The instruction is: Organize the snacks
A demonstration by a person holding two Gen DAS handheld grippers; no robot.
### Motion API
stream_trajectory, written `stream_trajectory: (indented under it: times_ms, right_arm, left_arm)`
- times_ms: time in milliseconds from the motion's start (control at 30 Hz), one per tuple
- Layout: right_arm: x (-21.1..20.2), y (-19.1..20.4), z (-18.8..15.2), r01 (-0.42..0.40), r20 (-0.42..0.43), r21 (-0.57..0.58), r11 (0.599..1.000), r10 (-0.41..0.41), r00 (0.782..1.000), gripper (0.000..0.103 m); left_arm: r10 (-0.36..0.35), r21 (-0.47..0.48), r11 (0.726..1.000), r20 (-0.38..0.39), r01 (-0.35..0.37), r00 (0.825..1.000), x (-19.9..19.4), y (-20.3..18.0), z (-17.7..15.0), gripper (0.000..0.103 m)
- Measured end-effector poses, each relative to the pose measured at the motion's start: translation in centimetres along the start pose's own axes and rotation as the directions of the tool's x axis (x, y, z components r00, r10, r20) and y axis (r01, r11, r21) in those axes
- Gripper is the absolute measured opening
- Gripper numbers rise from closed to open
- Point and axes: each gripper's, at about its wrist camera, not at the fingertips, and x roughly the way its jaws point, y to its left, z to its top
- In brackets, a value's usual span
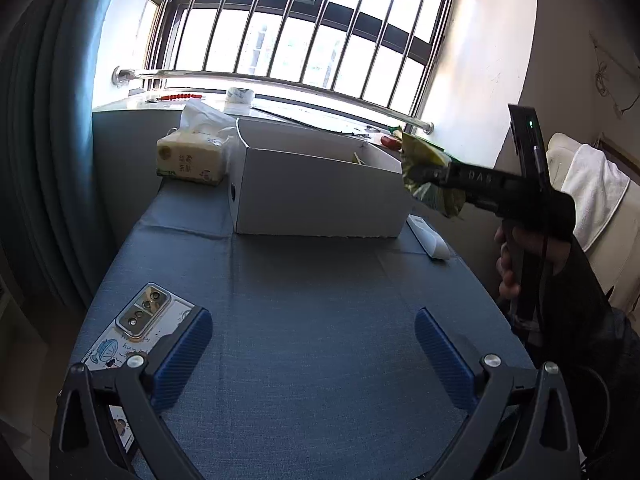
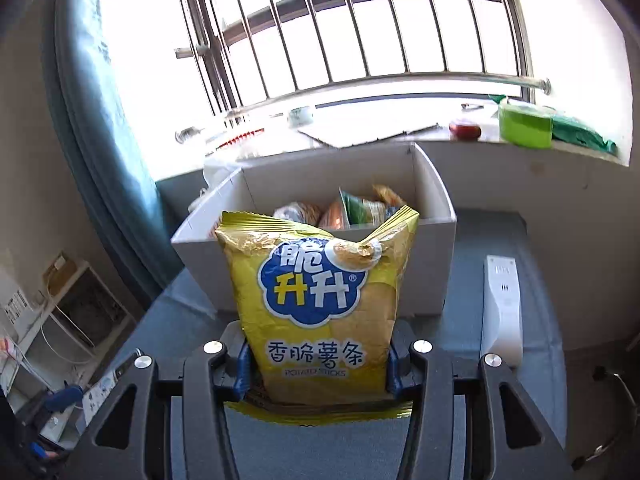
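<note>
The right gripper (image 2: 318, 364) is clamping a yellow bag of potato sticks (image 2: 320, 304) between its blue pads, which are pressing on the bag's lower sides; the bag is standing upright in the grip, clear of the blue tablecloth (image 1: 320, 300) and in front of the near wall of the white box (image 2: 432, 264). The box is sitting open-topped on the cloth and is already holding several snack packets (image 2: 352, 210); a white remote (image 2: 502, 308) is lying on the cloth just beside the box, on its right in the right wrist view. The left gripper (image 1: 314, 354) is hovering over bare cloth with its jaws standing wide apart and nothing between them; a phone (image 1: 140, 324) is lying face down next to its left pad. A tissue pack (image 1: 190, 158) is resting beside the box's far left corner, under the barred window (image 1: 304, 36).
</note>
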Motion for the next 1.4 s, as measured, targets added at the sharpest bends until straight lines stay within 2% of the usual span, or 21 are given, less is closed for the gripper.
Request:
stream_trajectory:
  times_ms: [133,233,333,500,533,567,600,667,800,933,1067,1200,1300,1400]
  right_arm:
    - [0.1,1.0,4.3,0.019,0.046,-0.03,0.999,-0.018,0.999,0.054]
    - [1.8,1.2,7.4,0.007,0.049,-0.023,1.0,-0.005,0.999,0.054]
    - [5.6,1.8,10.7,0.035,0.021,-0.033,0.999,-0.034,0.999,0.054]
    - [11.4,1.6,12.9,0.043,-0.066,-0.032,0.999,-0.045,0.997,0.057]
    - [12.2,1.6,13.1,0.055,-0.071,-0.036,0.998,-0.057,0.996,0.072]
    - [13.0,1.5,13.2,0.079,-0.074,-0.038,0.996,-0.081,0.994,0.1]
    - [13.1,1.4,13.1,0.102,-0.058,-0.037,0.994,-0.104,0.993,0.103]
    - [12.4,1.3,12.9,0.123,0.005,-0.032,0.992,-0.123,0.992,0.103]
    - [10.3,1.5,12.4,0.092,0.034,-0.02,0.996,-0.091,0.995,0.103]
    - [7.1,3.0,11.0,0.121,0.104,-0.1,0.988,-0.11,0.988,0.103]
    - [3.1,4.3,8.8,0.128,0.138,-0.153,0.98,-0.107,0.985,0.103]
    - [-1.4,5.5,5.9,0.136,0.182,-0.191,0.972,-0.101,0.978,0.103]
    - [-4.7,6.0,3.5,0.103,0.189,-0.198,0.975,-0.065,0.98,0.103]
    - [-7.3,6.2,1.4,0.101,0.176,-0.184,0.978,-0.068,0.982,0.103]
  left_arm:
    - [-0.006,0.018,1.0,-0.001,0.006,1.0,-0.1,-0.6,-0.3,0.103]
    - [-0.008,0.017,1.0,-0.001,0.008,1.0,-0.1,-0.8,-0.4,0.103]
    - [-0.009,0.016,1.0,0.001,0.009,1.0,-0.2,-0.8,-0.3,0.103]
    - [-0.01,0.005,1.0,0.008,0.01,1.0,-0.5,-0.4,-0.3,0.103]
    - [-0.007,0.001,1.0,0.009,0.007,1.0,-0.5,-0.2,-0.3,0.103]
    - [-0.006,-0.003,1.0,0.01,0.006,1.0,-0.6,0.0,-0.2,0.103]
    - [-0.006,-0.007,1.0,0.013,0.006,1.0,-0.7,0.1,-0.2,0.103]
    - [-0.003,-0.015,1.0,0.016,0.003,1.0,-0.8,0.4,-0.2,0.103]
    - [0.004,-0.022,1.0,0.022,-0.004,1.0,-0.7,0.8,0.2,0.103]
    - [0.038,0.03,0.999,0.053,-0.04,0.998,-0.6,0.4,1.6,0.103]
    - [0.054,0.057,0.997,0.084,-0.059,0.995,-0.7,-0.2,3.4,0.103]
    - [0.131,0.136,0.98,0.122,-0.147,0.984,-0.8,-2.0,4.6,0.103]
    - [0.115,0.136,0.982,0.14,-0.134,0.983,-1.2,-2.8,5.3,0.103]
    - [0.12,0.131,0.982,0.115,-0.135,0.986,-1.2,-3.6,5.9,0.103]
